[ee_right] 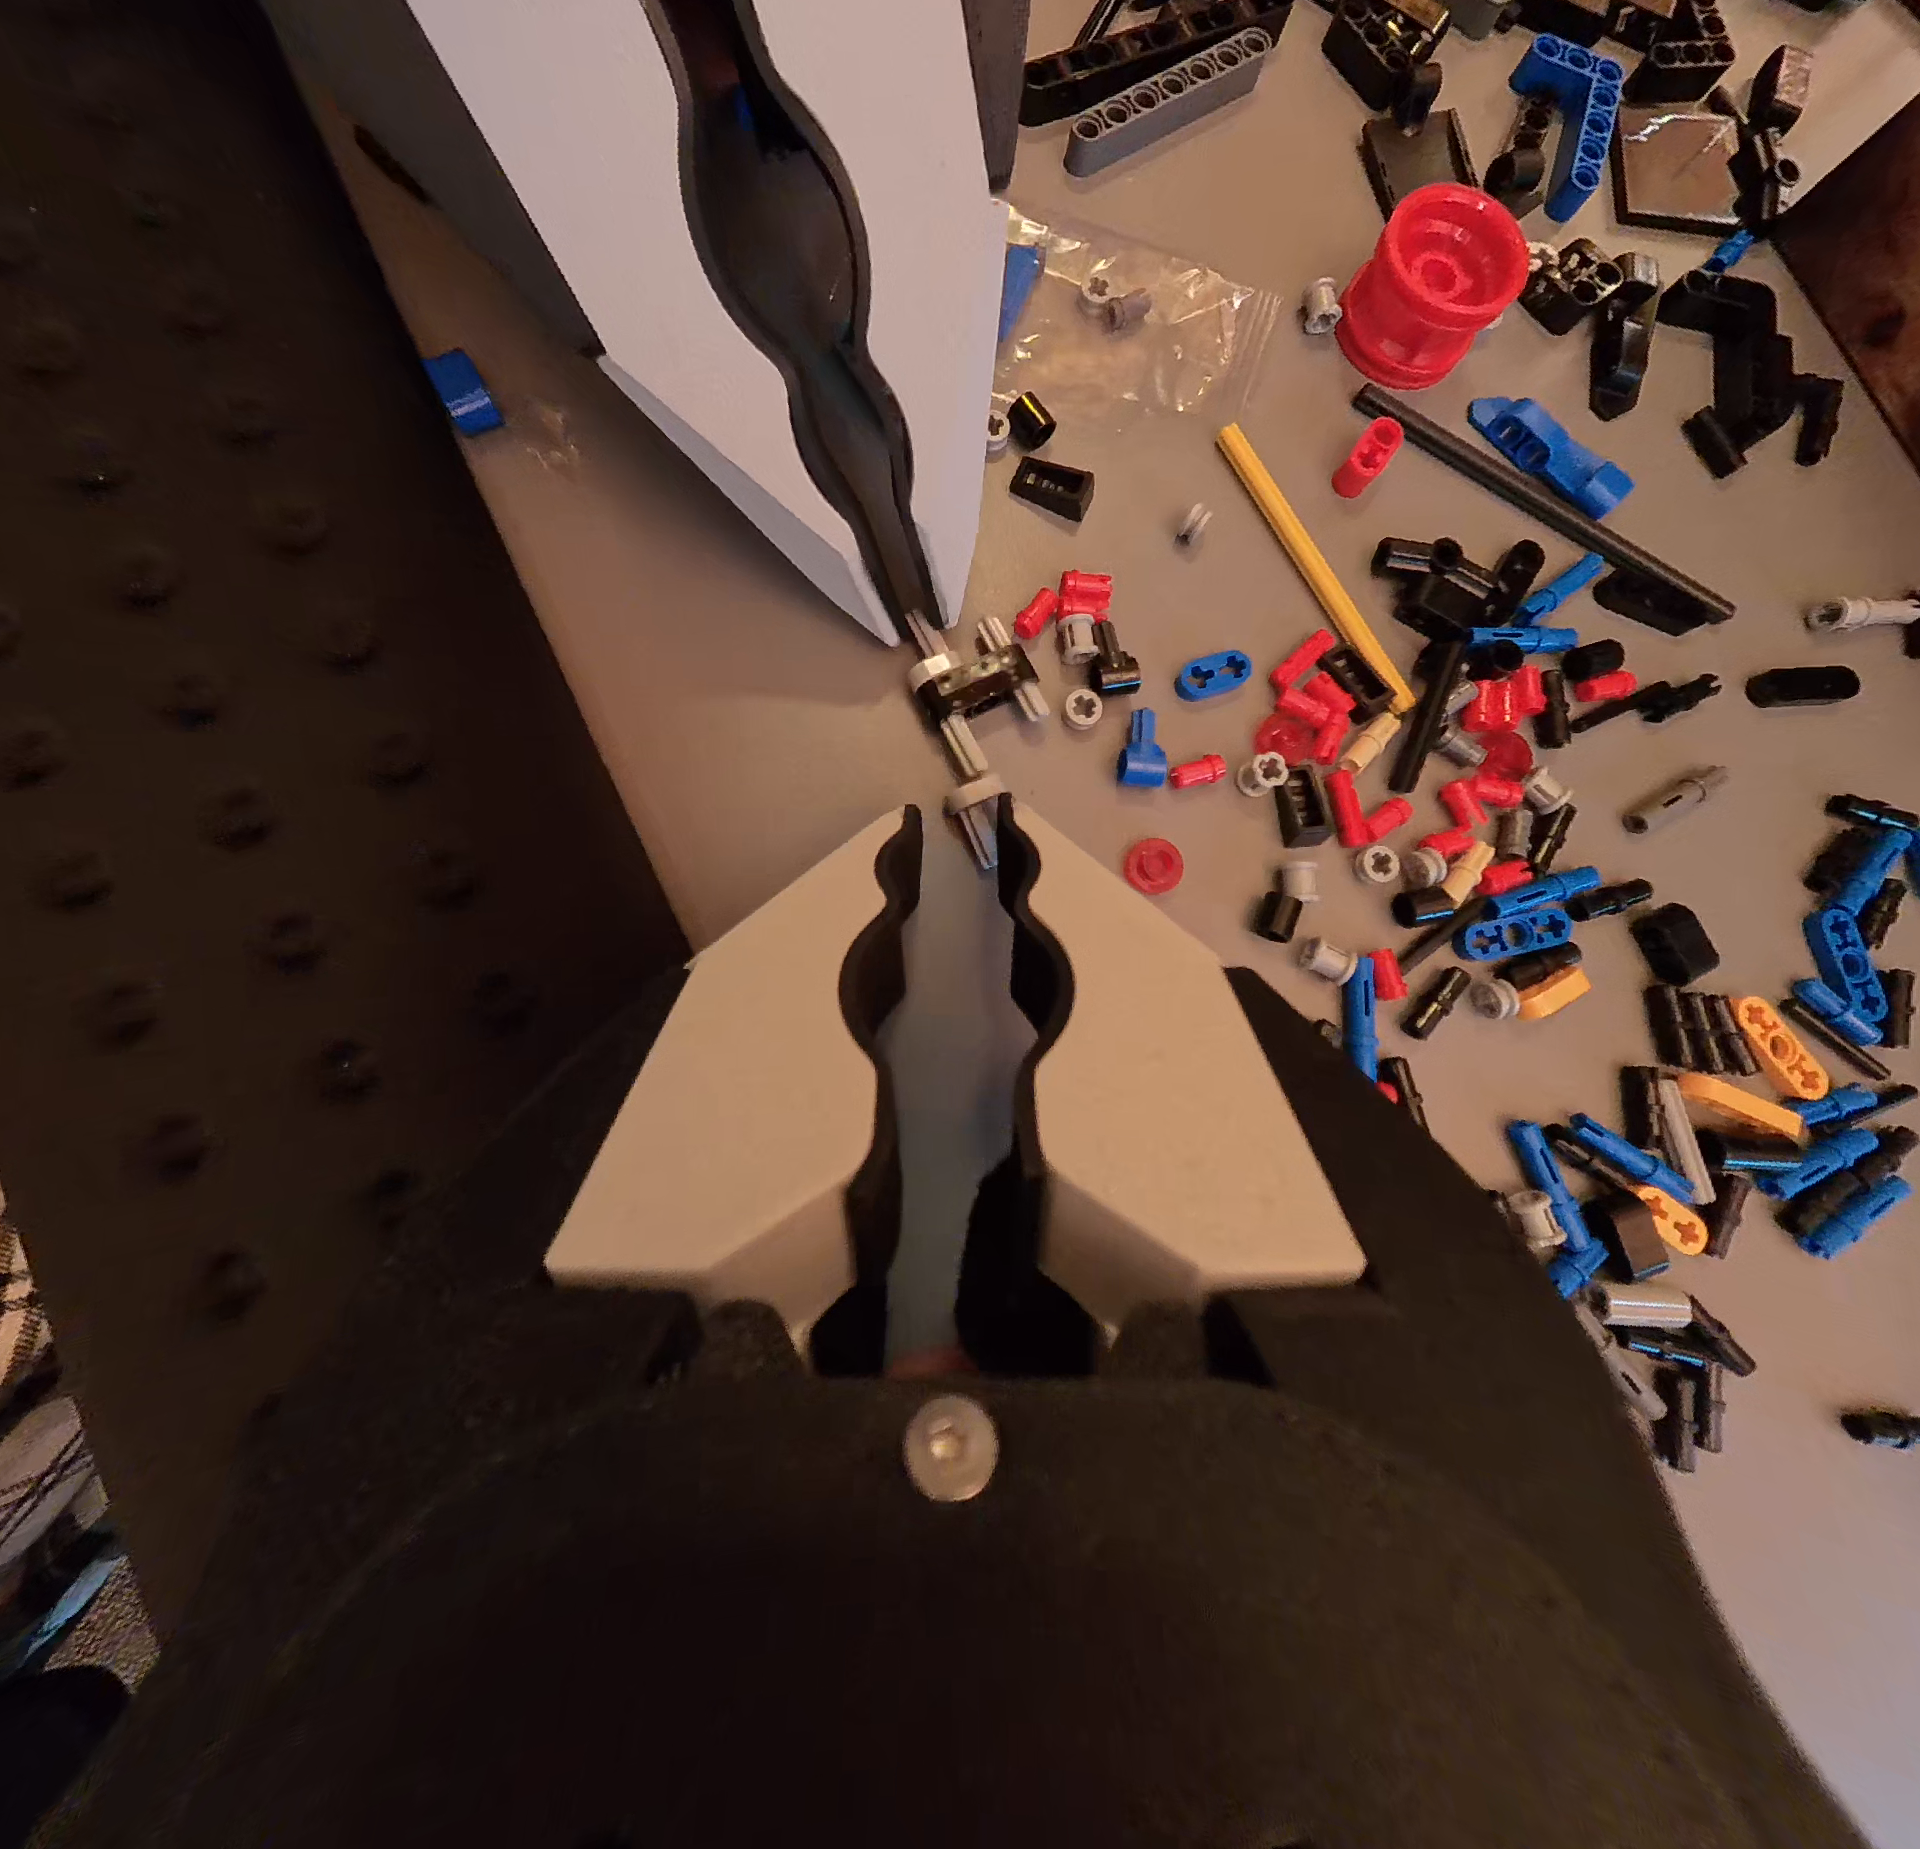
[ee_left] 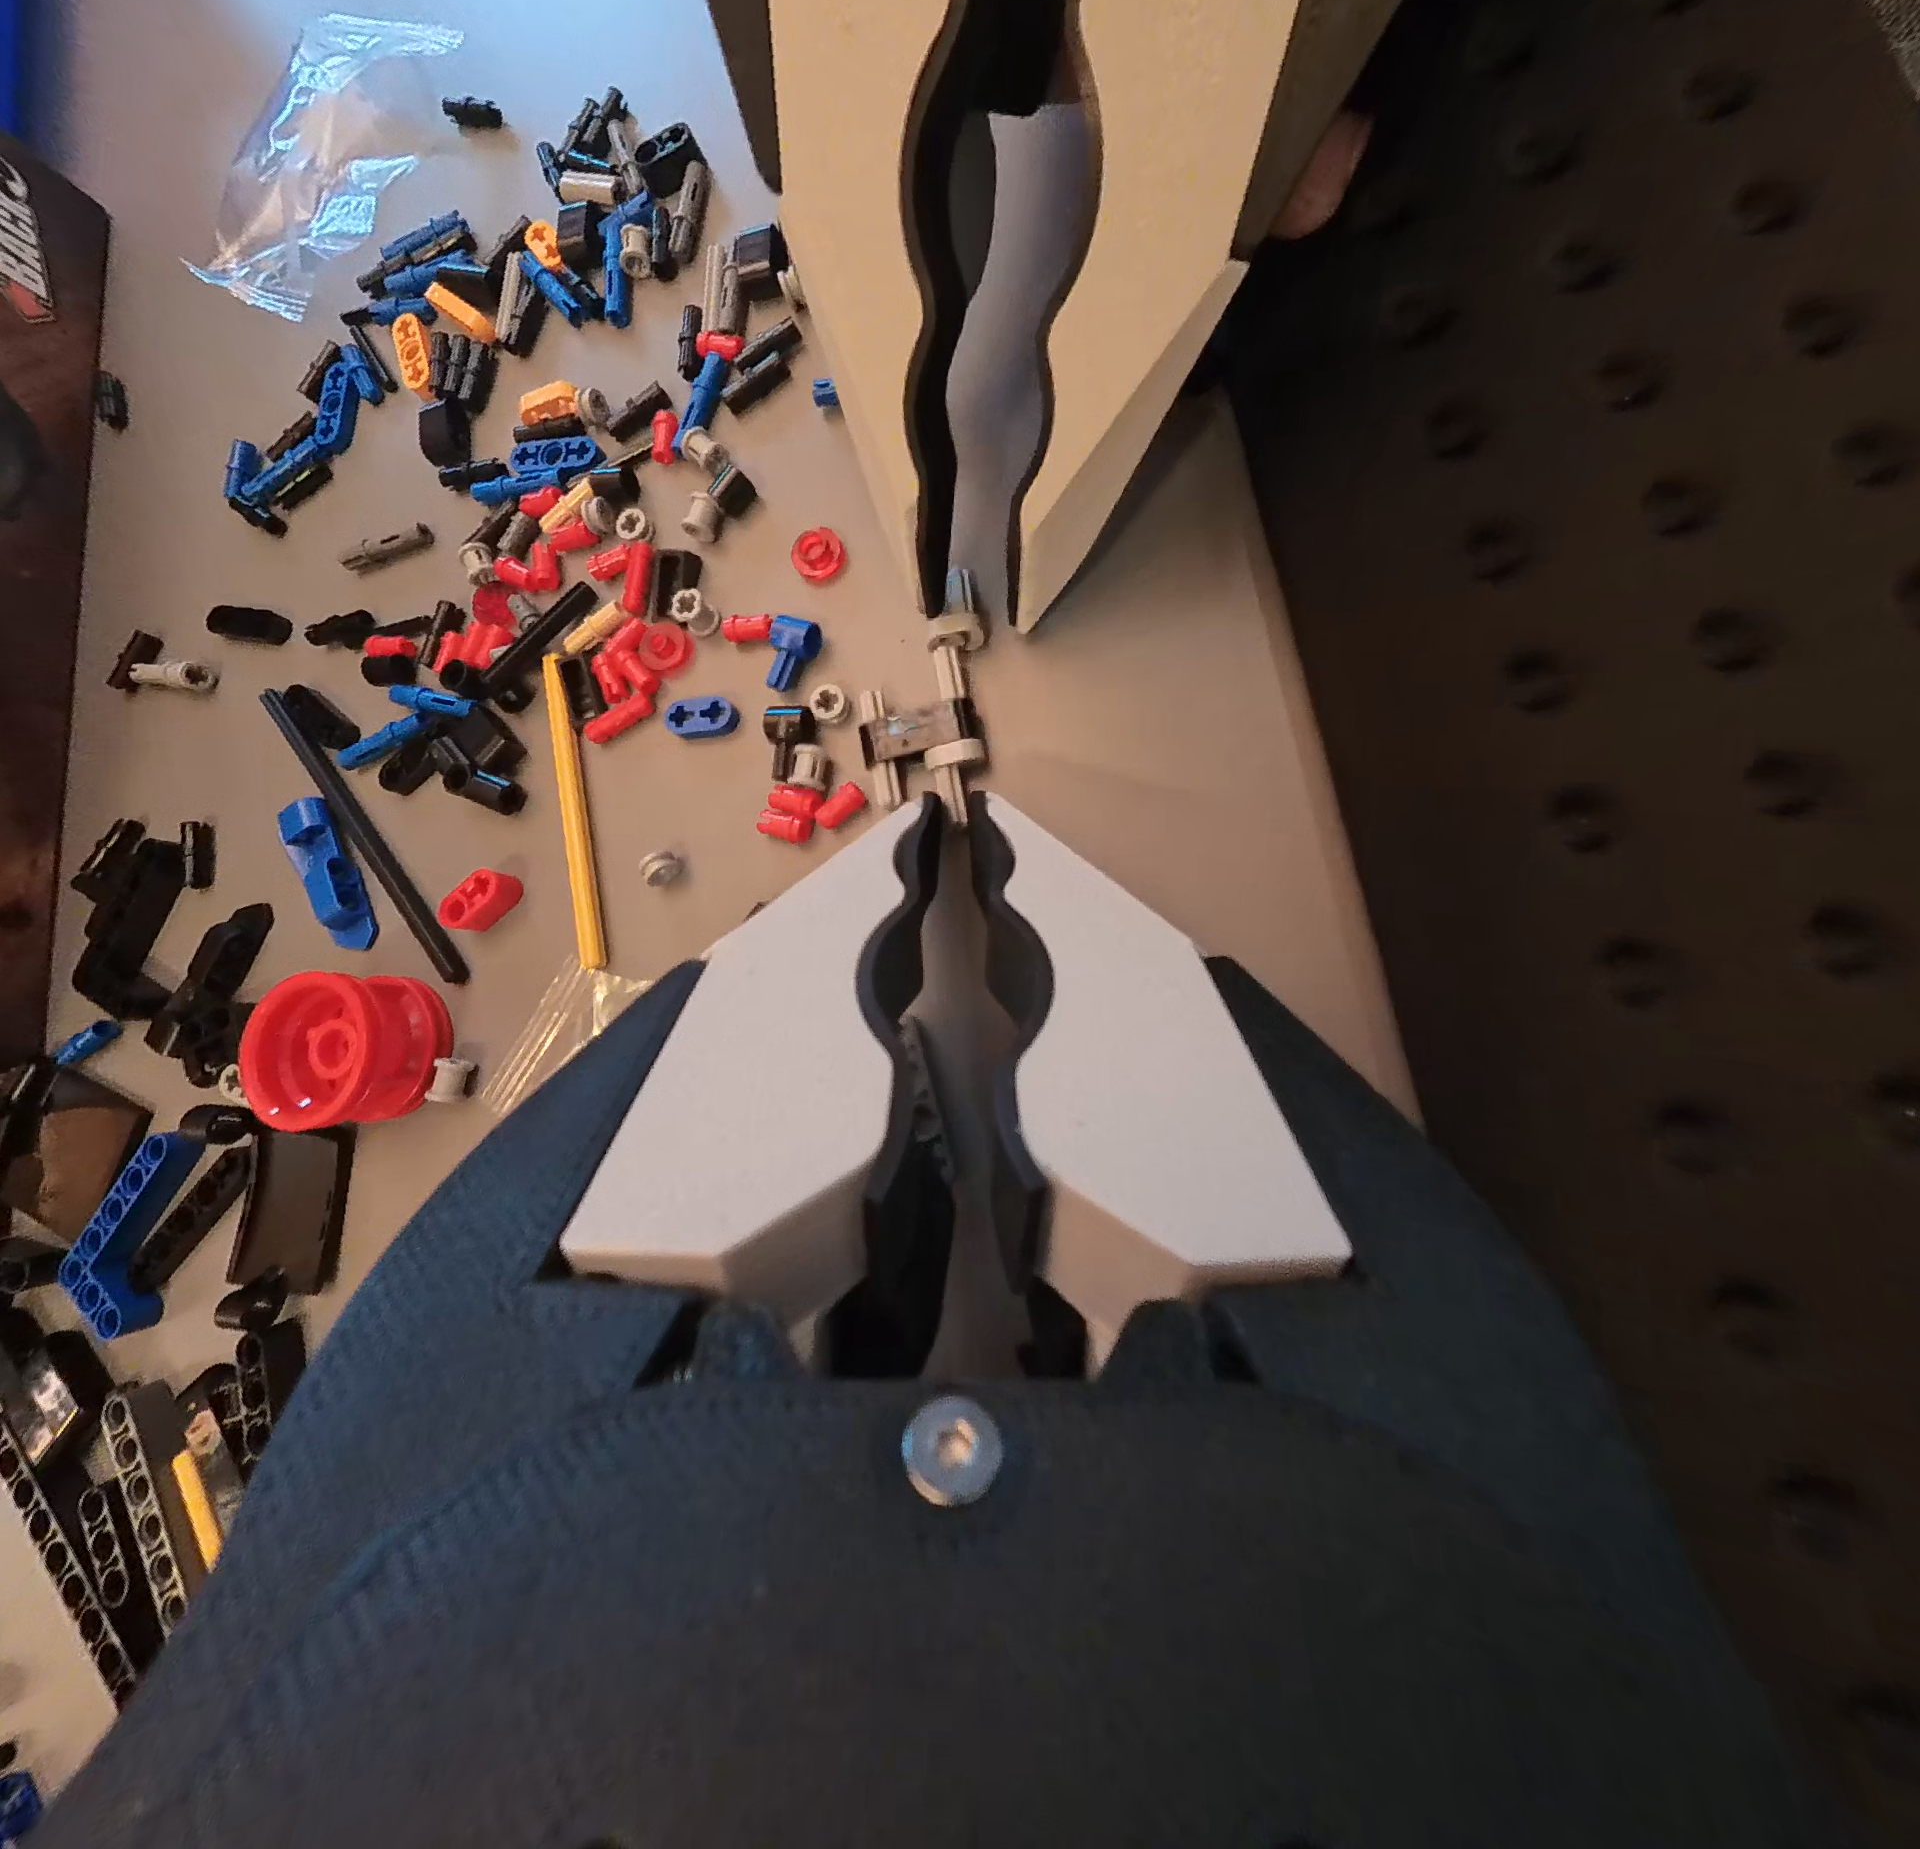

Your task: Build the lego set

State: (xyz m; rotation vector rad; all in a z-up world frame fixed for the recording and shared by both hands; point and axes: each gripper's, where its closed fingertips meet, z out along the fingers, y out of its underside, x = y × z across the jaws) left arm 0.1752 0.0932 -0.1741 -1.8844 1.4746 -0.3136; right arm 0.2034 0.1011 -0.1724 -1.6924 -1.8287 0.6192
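Note:
A small assembly of a black connector (ee_left: pixel 920 734) on thin grey axles hangs just above the grey table (ee_left: pixel 1143 760). My left gripper (ee_left: pixel 956 817) is shut on the near end of its long axle. My right gripper (ee_left: pixel 966 610) comes in from the opposite side, nearly closed on a light grey pin with a bush (ee_left: pixel 956 615) at the axle's far end. In the right wrist view the pin (ee_right: pixel 975 812) sits between my right gripper's tips (ee_right: pixel 961 828), the connector (ee_right: pixel 971 682) is just beyond, and the left gripper (ee_right: pixel 920 620) pinches the other end.
Several loose red, blue, black and orange pieces (ee_left: pixel 582 511) are strewn over the table. A red wheel hub (ee_left: pixel 338 1056), a yellow axle (ee_left: pixel 575 812), a long black axle (ee_left: pixel 364 833) and a clear bag (ee_left: pixel 322 158) lie among them. A dark dotted surface (ee_left: pixel 1610 864) lies past the table edge. Only a small space, under 4 cm, lies between the two pairs of fingers.

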